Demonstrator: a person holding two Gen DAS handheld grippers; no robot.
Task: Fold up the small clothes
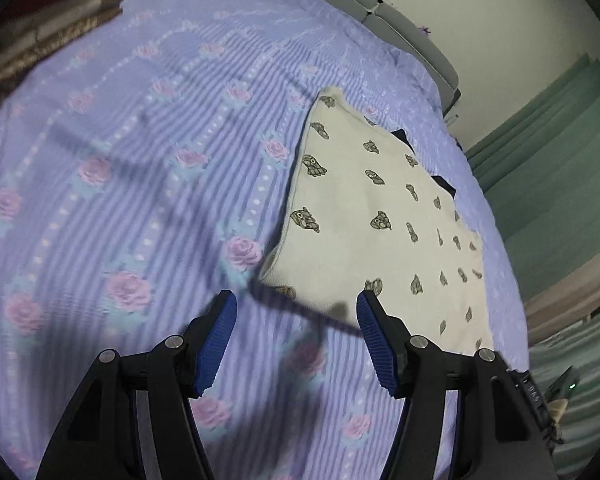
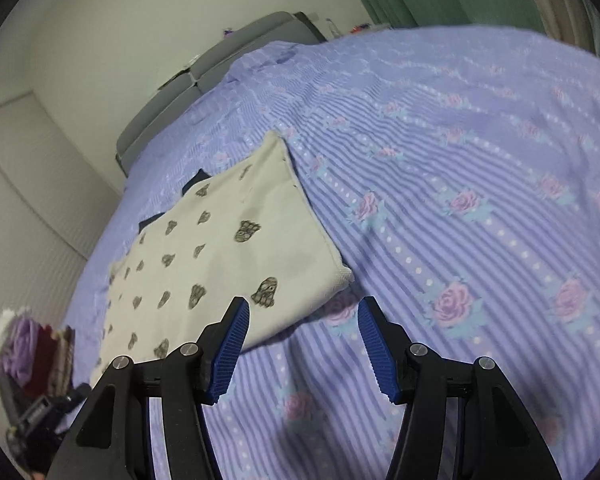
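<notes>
my left gripper [image 1: 296,306] and right gripper [image 2: 302,312] both spread wide and empty, hovering over near corners of cream owl-print garment [image 1: 380,216], flat on purple rose bedspread [image 1: 140,152]

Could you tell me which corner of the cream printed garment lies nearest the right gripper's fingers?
The near hem corner of the cream garment, just beyond the open right gripper. Its other corners lie farther up the purple bedspread.

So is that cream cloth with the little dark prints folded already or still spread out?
Folded: the cream printed cloth lies as a flat rectangle with a doubled edge; dark fabric peeks from beneath.
</notes>
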